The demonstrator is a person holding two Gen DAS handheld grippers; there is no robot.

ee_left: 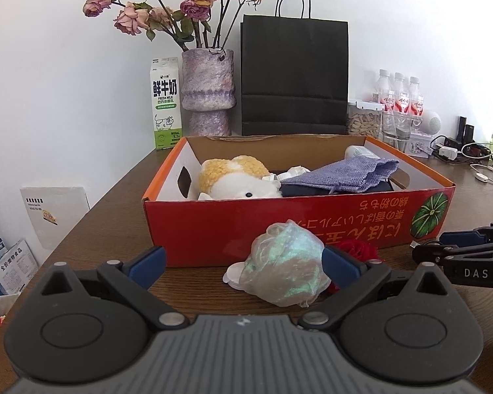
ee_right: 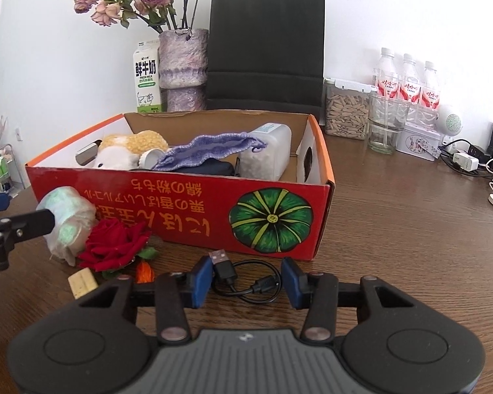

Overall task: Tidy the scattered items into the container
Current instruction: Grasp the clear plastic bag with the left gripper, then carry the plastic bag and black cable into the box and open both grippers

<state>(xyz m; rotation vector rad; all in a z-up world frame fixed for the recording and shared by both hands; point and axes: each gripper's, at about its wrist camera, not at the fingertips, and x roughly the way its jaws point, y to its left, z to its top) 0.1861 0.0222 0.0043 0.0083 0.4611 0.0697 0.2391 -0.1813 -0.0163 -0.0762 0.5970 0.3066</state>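
Cable, a short black USB lead coiled on the wooden tabletop, showed only from the right wrist, lying between the right gripper's blue-padded jaws, which stood partly apart without pressing it. From the left wrist the left gripper stood with jaws wide apart around a crinkled, iridescent wrapped bundle, touching one pad. A red fabric rose lay just beside it. Behind stood the red cardboard box, printed with a green pumpkin, holding a fuzzy plush toy and a woven purple pouch.
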